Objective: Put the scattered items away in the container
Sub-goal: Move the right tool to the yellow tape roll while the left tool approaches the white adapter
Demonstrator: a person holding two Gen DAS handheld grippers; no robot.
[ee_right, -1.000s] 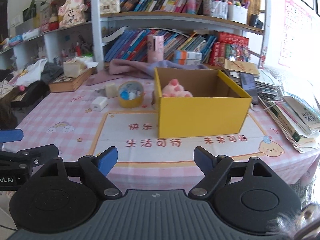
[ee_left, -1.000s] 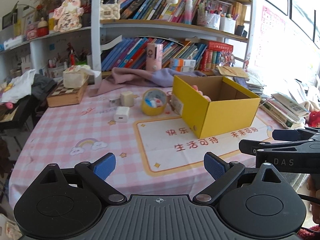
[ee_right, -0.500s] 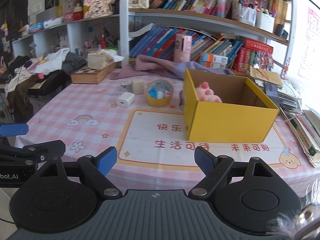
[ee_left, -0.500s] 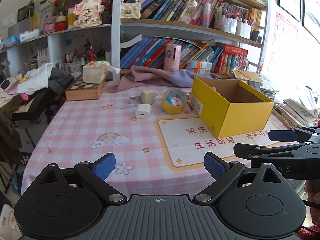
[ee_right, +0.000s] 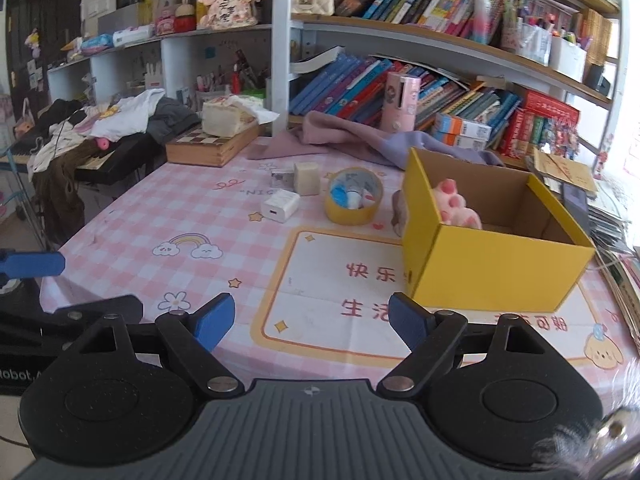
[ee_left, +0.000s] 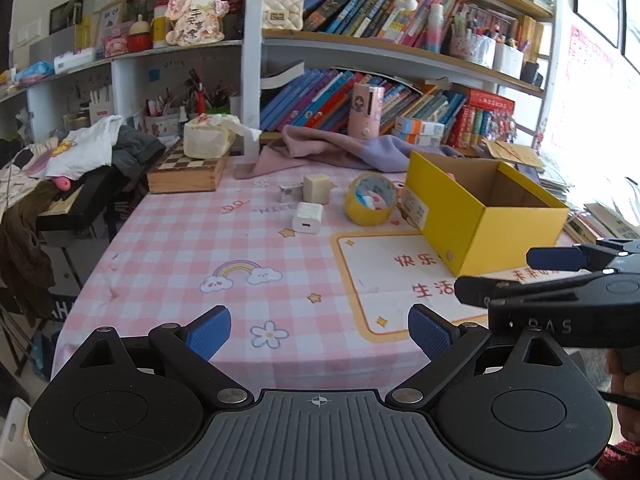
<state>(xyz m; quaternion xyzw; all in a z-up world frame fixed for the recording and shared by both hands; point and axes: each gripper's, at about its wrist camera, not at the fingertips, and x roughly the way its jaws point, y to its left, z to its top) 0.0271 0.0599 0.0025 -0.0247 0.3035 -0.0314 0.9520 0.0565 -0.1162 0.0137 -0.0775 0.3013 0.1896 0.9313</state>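
Box point(ee_right: 492, 276) taken as landmark: yellow, open-topped, on the surface point(ee_left: 180, 248), one corner turned toward the cameras. Pink toy point(ee_right: 456, 204) already seen inside it.

Loose items all lie left of the box. Tape roll point(ee_left: 372, 200) is just beside the box wall, lying flat, hole up, small bits seen inside the ring. Charger point(ee_left: 307, 218) lies further left, flat on a broad face, port end toward the camera, long axis running roughly away from it. Beige block point(ee_left: 317, 189) stands upright behind the charger; a small grey item point(ee_left: 291, 193) is touching or just beside the block, too small to identify.

Handling, judged: charger rigid, light, smooth plastic, best pinched across its narrow sides. Tape stiff, light, best taken across the ring wall; loose contents could spill if tipped. Block is likely light, to be gripped on opposite flat faces.

Left gripper point(ee_left: 320, 330) and right gripper point(ee_right: 310, 320): jaws spread wide, nothing between them, both well short of the items.
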